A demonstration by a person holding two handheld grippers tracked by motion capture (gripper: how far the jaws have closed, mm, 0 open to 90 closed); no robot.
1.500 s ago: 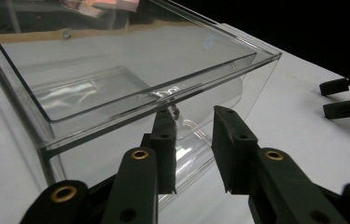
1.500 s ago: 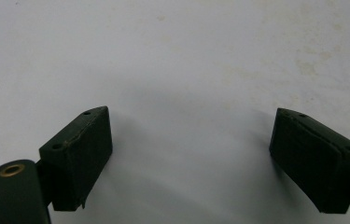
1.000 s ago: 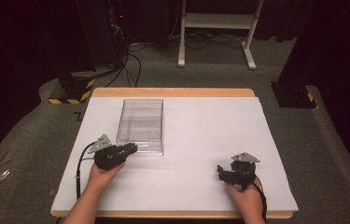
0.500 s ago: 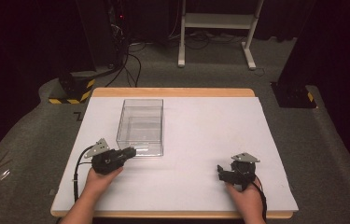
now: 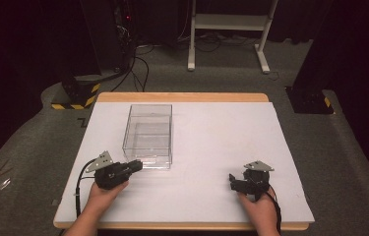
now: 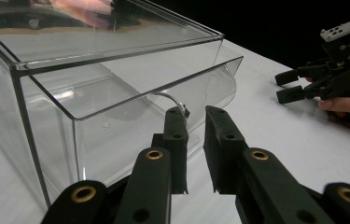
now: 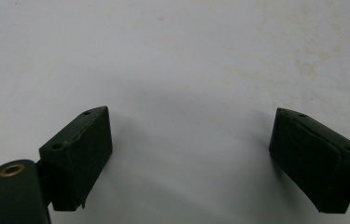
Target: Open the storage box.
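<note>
Table (image 5: 206, 147): rectangular, flat white matte top with a pale wood edge along the far and near sides; faint smudges on the white surface in the right gripper view. The near corners are partly covered by the person's forearms.

Box (image 5: 148, 135): clear hard plastic, rectangular, with thin straight walls and a flat lid. It stands on the table left of centre, long side running away from the person. In the left gripper view (image 6: 116, 88) a curved clear flap stands ajar at its near end, and its far end is cut off by the frame. Reflections on the lid make the inside hard to read.

Left gripper (image 5: 132, 167): black, with a grey three-cornered plate and a trailing cable. It sits just beside the box's near end. Its fingers (image 6: 219, 140) are ribbed black pads, a narrow gap apart and closed on nothing; whether they touch the box cannot be told.

Right gripper (image 5: 233, 180): black, with the same grey plate. It is well right of the box, near the table's front edge, and the hand covers its rear. Its fingers (image 7: 81, 149), blocky dark pads, are wide apart over bare table.
</note>
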